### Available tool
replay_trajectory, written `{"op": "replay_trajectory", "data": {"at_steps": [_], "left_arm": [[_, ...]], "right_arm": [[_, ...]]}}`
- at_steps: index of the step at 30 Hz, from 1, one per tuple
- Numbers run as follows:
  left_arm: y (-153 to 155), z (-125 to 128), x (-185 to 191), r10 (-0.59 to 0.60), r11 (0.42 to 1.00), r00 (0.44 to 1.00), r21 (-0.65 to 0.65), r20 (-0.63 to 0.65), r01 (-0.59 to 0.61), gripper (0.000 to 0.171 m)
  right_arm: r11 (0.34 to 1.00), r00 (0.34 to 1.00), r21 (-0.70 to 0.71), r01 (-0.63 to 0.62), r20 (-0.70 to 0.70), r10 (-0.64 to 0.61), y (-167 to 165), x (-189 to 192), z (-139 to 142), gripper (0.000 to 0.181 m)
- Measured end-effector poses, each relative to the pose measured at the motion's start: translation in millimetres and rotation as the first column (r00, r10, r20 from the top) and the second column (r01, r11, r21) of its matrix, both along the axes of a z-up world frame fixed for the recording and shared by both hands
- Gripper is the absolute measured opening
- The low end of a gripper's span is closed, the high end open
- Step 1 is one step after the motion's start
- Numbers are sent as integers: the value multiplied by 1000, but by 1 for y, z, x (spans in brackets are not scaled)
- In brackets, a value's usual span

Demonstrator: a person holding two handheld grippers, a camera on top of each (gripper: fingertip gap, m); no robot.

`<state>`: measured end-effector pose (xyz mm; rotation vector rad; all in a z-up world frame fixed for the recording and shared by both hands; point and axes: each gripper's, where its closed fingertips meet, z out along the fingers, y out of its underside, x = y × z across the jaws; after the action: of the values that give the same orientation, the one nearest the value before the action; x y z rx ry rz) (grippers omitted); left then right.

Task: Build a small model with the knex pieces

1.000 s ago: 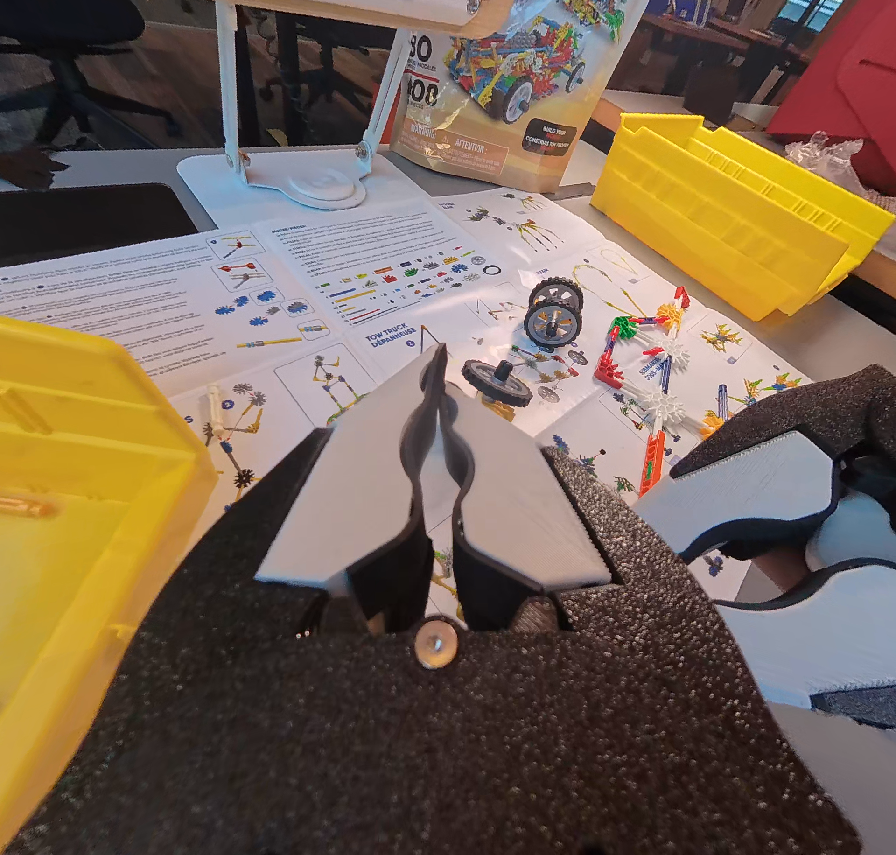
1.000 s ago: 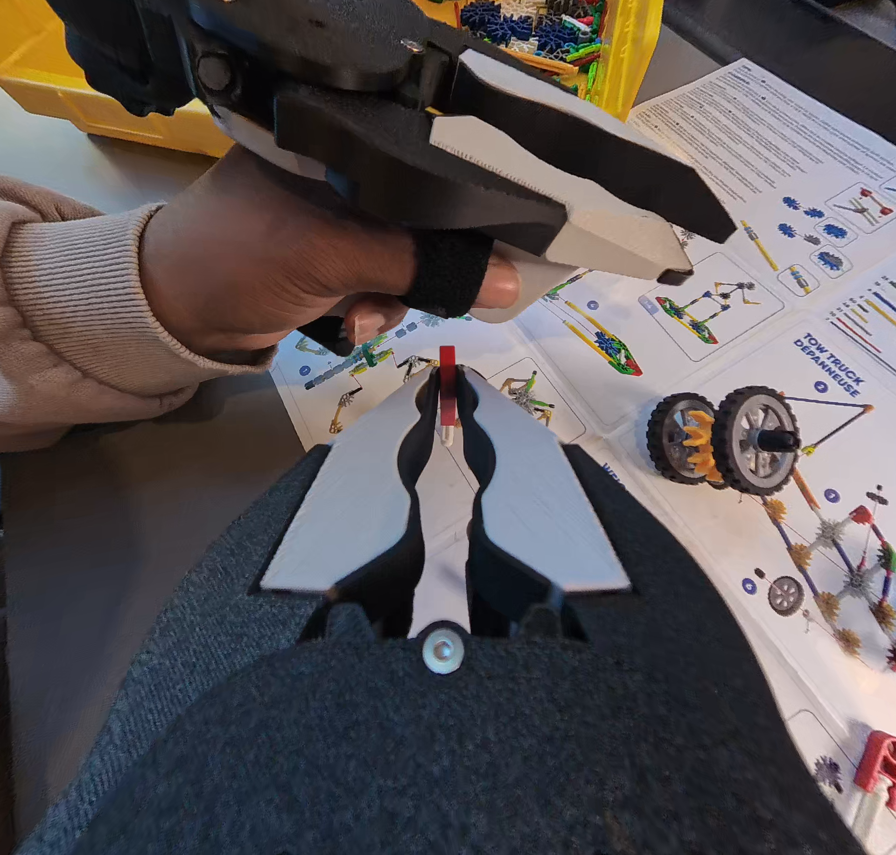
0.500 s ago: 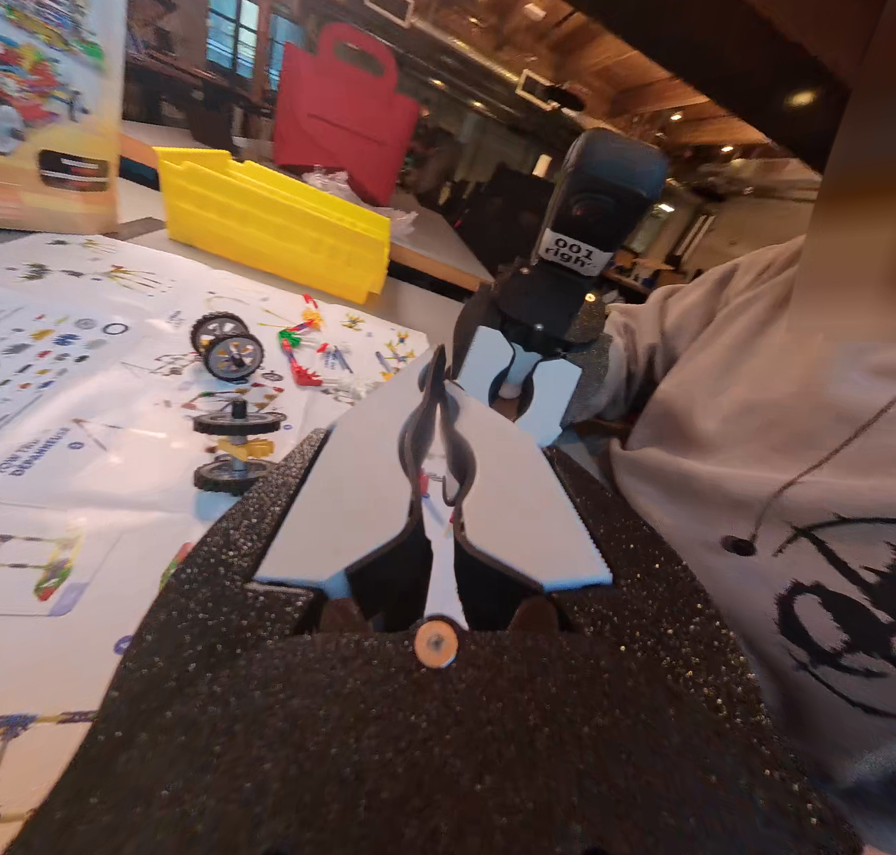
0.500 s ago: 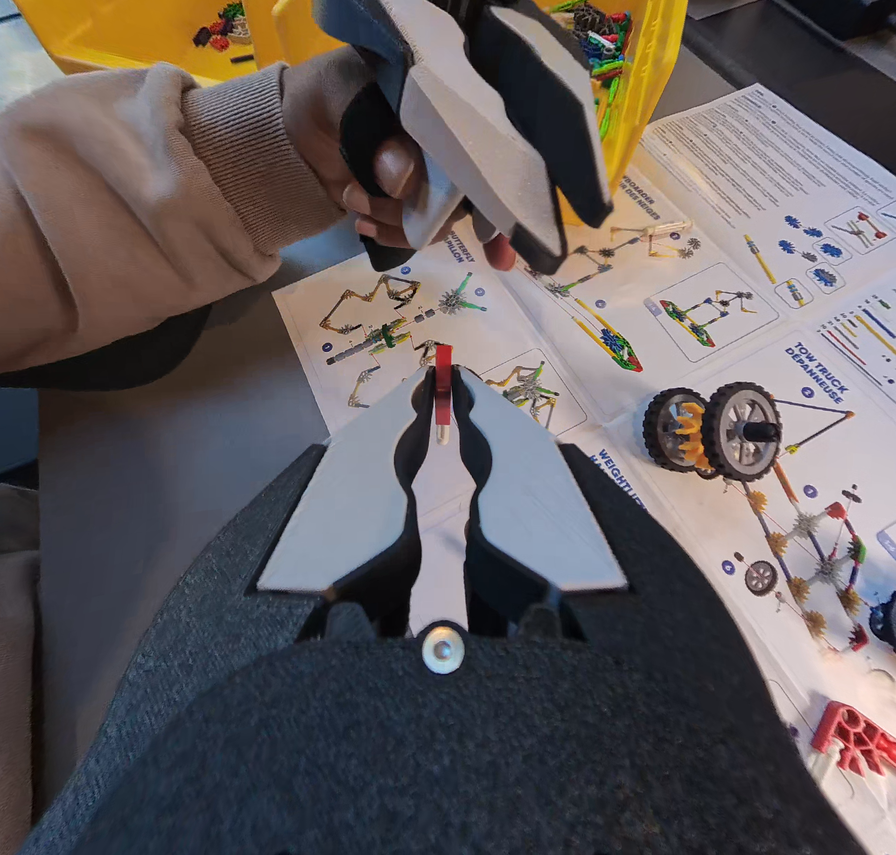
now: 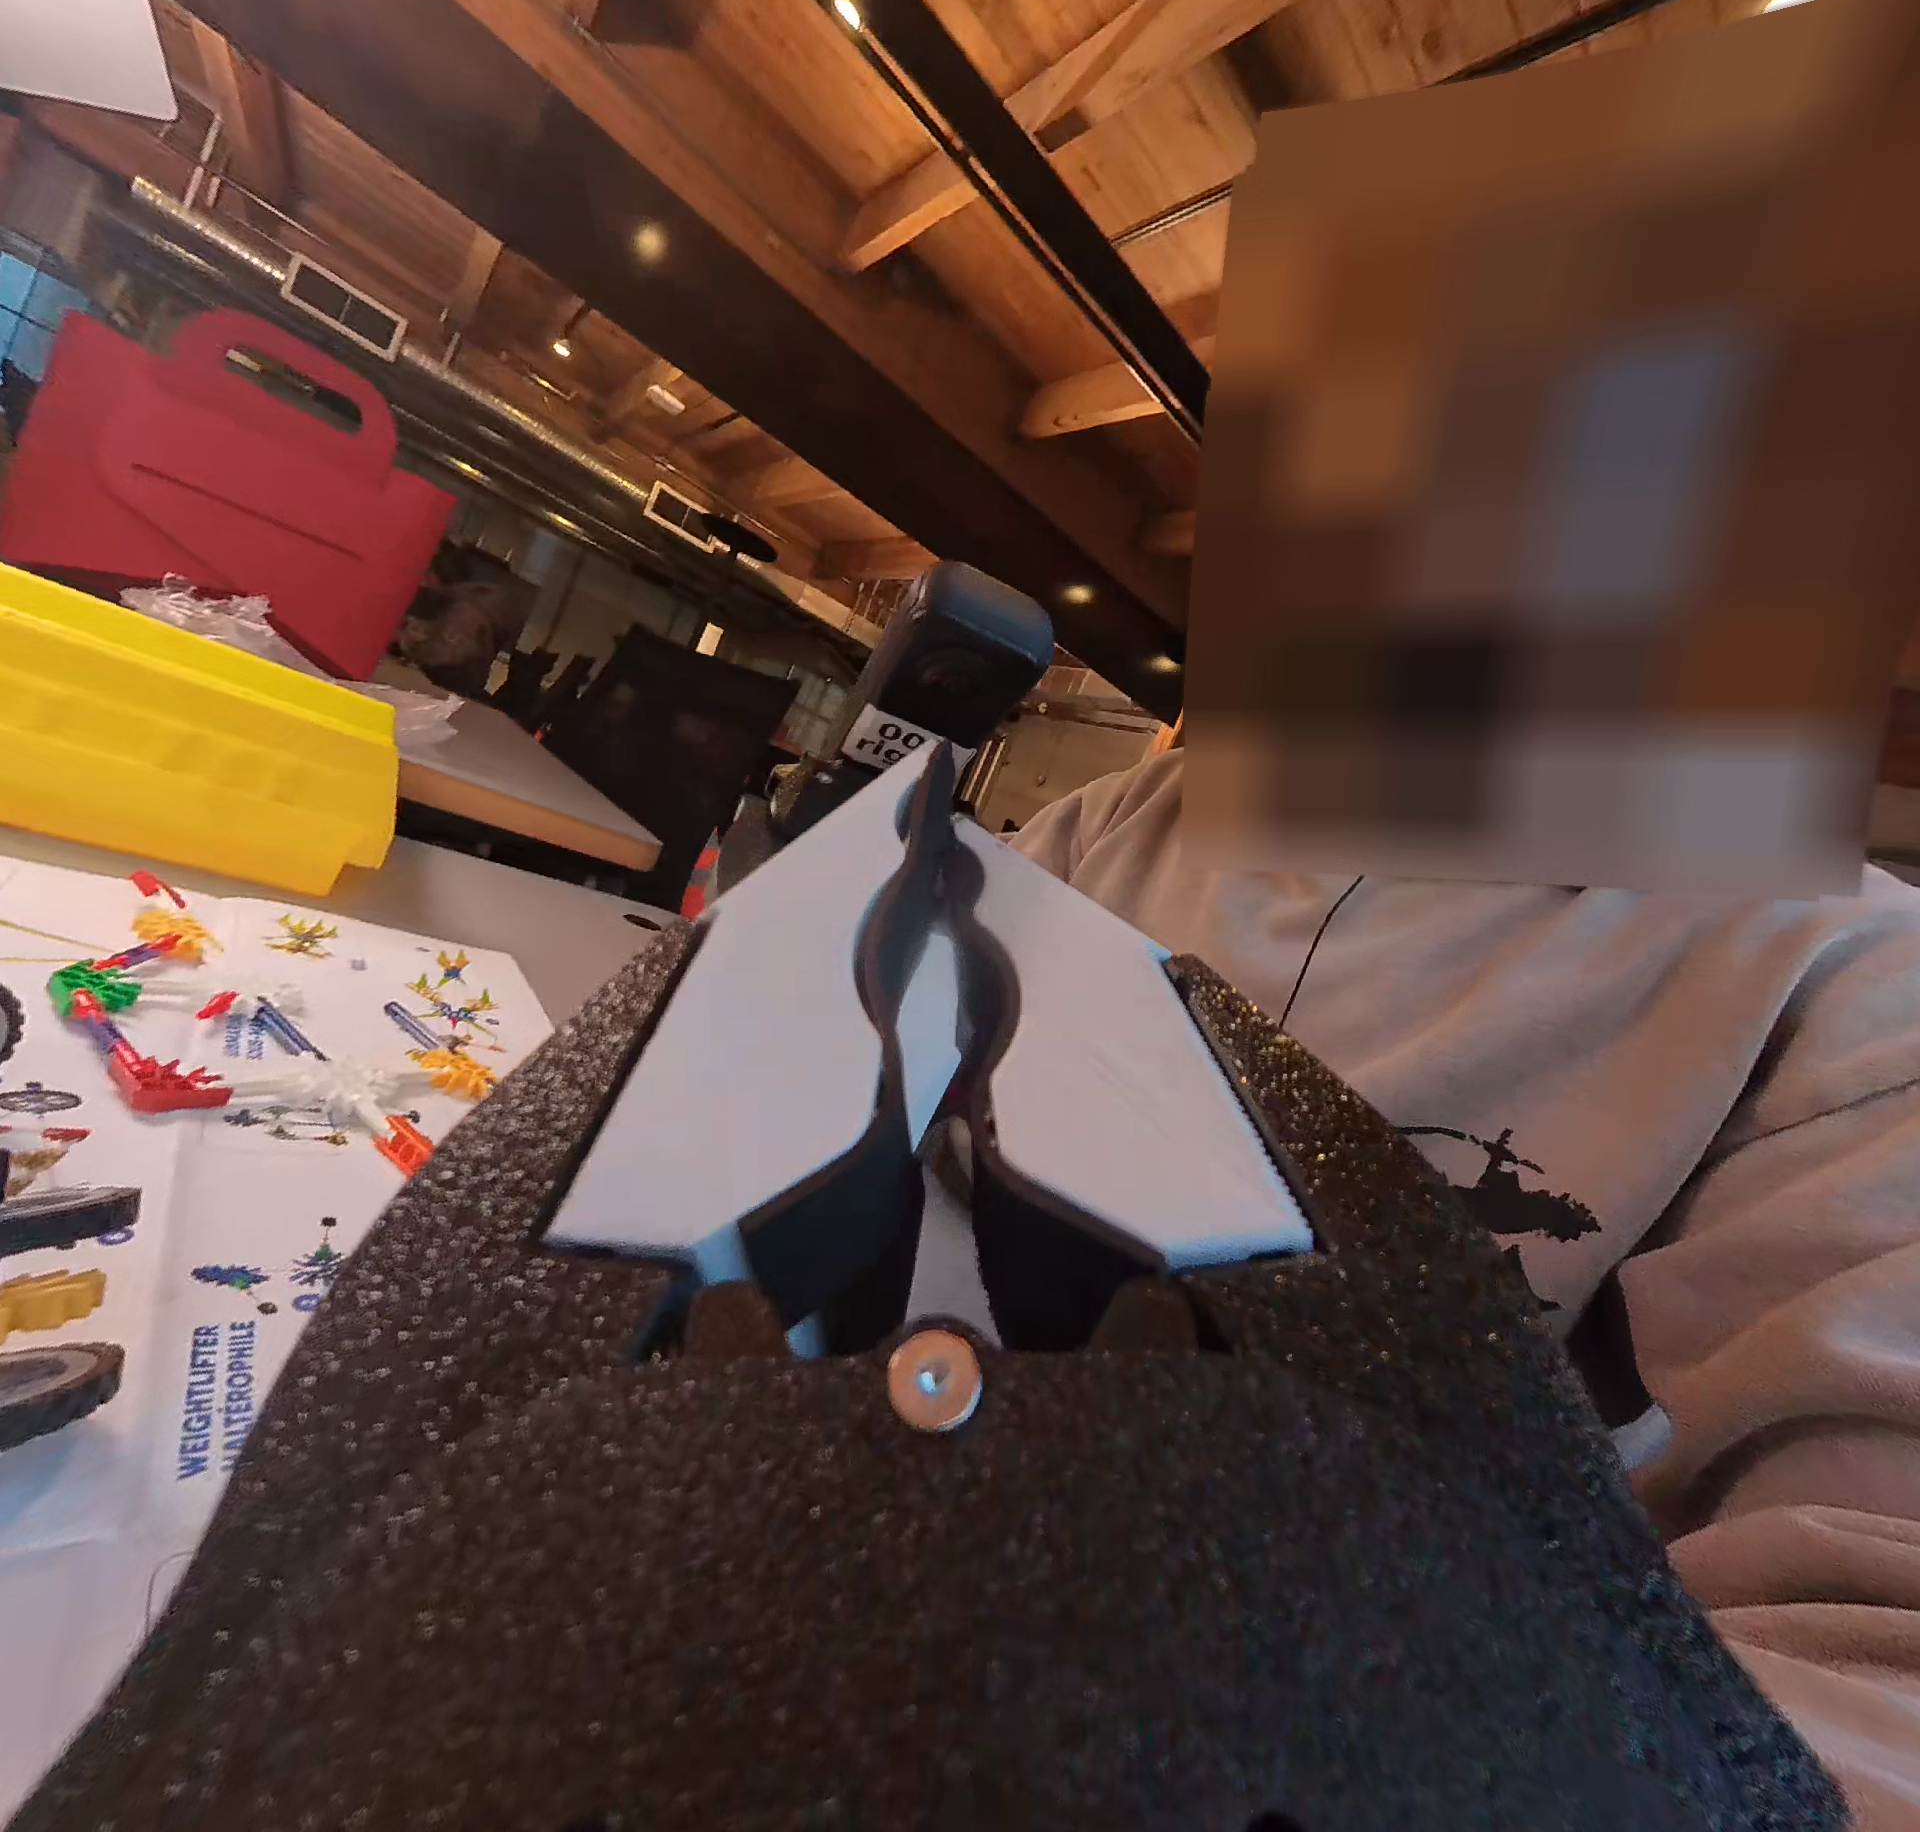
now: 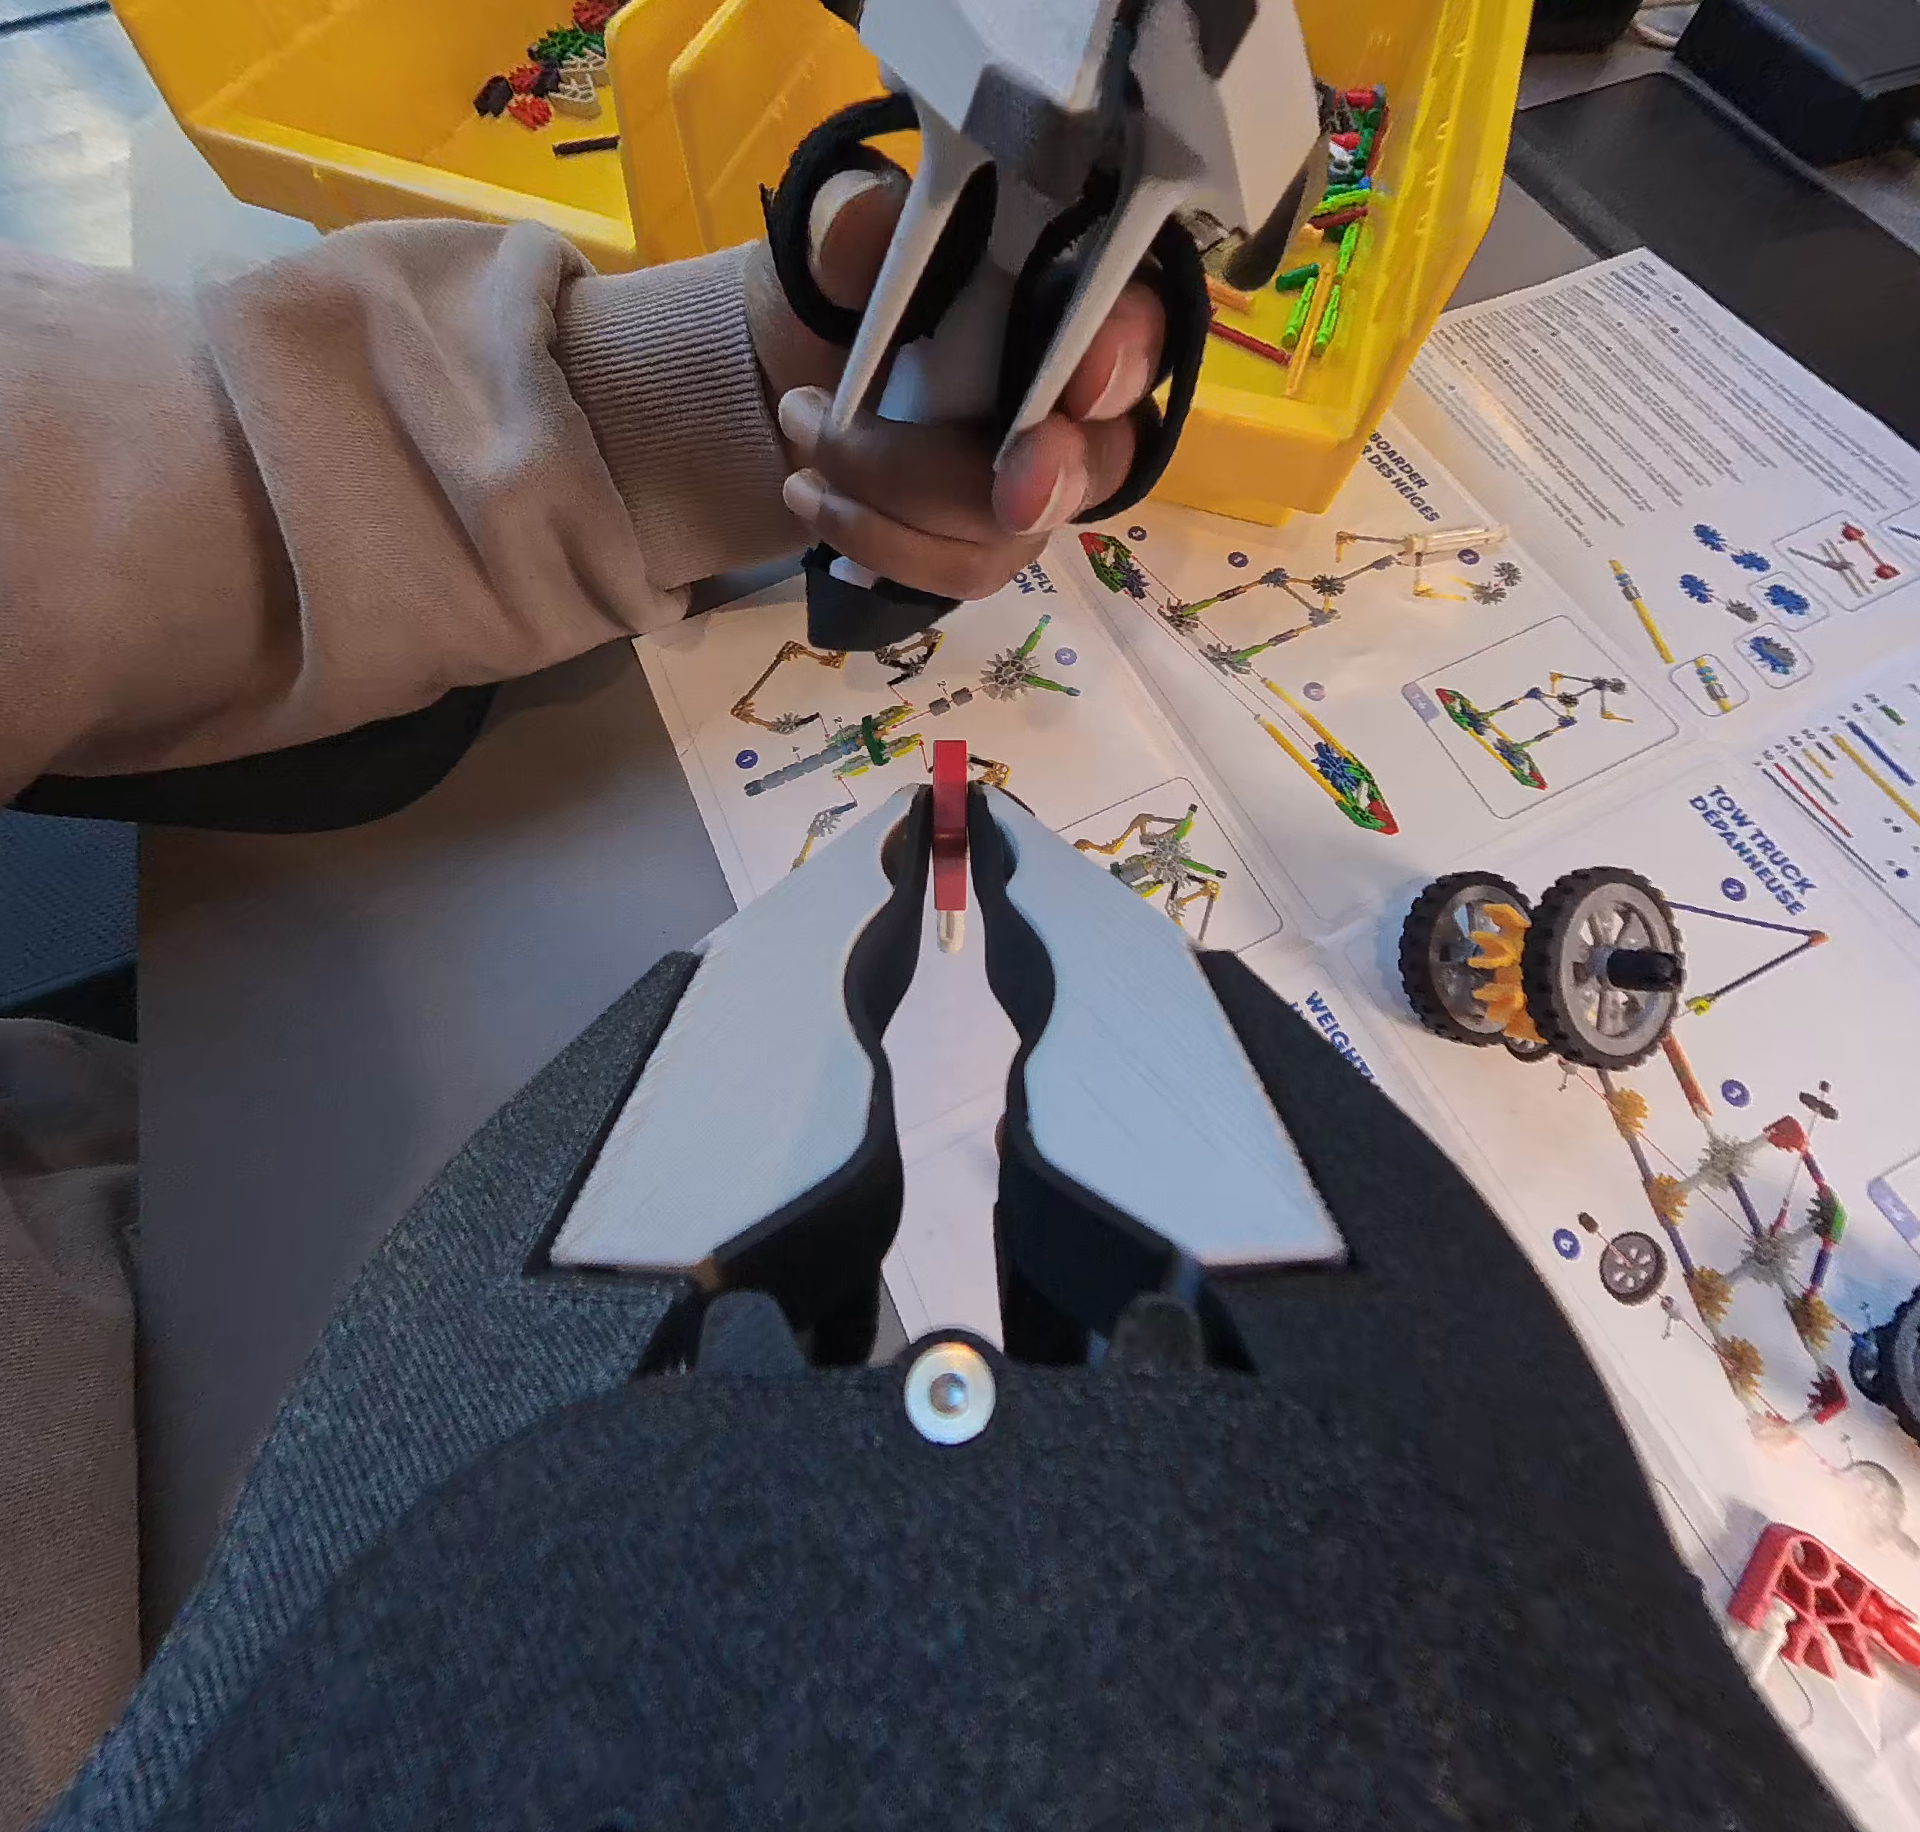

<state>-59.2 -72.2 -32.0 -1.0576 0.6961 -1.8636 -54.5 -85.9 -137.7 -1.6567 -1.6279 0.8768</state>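
Left hand-held gripper (image 5: 940, 774): swung up off the table (image 6: 416, 951) within the last second. Now aims at the person's beige sweatshirt (image 5: 1455, 1055) and the wooden ceiling (image 5: 727, 172), no longer at the instruction sheet (image 6: 1247, 743). Jaws pressed together, nothing visible between the tips. Seen from the right wrist view as raised, underside showing, gripped by the left hand (image 6: 935, 494) in front of the yellow bin (image 6: 1455, 224).

Right hand-held gripper (image 6: 948, 795): unchanged in grip. Pinches a short red rod (image 6: 949, 837) at the fingertips, above the sheet and clear of it.

Rod orientation: long axis parallel to the fingers. Red end projects forward past the tips, toward the raised left gripper. White end points back toward the pivot screw.

Wheel pair (image 6: 1538, 961) rests on the sheet, well to the right.
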Motion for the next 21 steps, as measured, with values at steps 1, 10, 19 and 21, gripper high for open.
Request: {"op": "replay_trajectory", "data": {"at_steps": [1, 10, 19, 21], "left_arm": [[-1, 1, -1, -5, 1000, 1000, 0, 10, 5, 0], [-1, 2, -1, -13, 1000, 1000, -5, 22, 13, 0], [3, -5, 2, 16, 1000, 999, -7, -34, -16, 0], [9, -12, 5, 71, 997, 993, -4, -90, -72, 0]], "right_arm": [[1000, 1000, 1, -1, 0, 1, 0, 0, 0, 4], [1000, 1000, 12, -4, 3, 4, -2, -2, -1, 4], [1000, 1000, 17, -4, 3, 3, -2, -3, -2, 4], [1000, 1000, 19, -3, 4, 3, -1, -2, -2, 4]]}}
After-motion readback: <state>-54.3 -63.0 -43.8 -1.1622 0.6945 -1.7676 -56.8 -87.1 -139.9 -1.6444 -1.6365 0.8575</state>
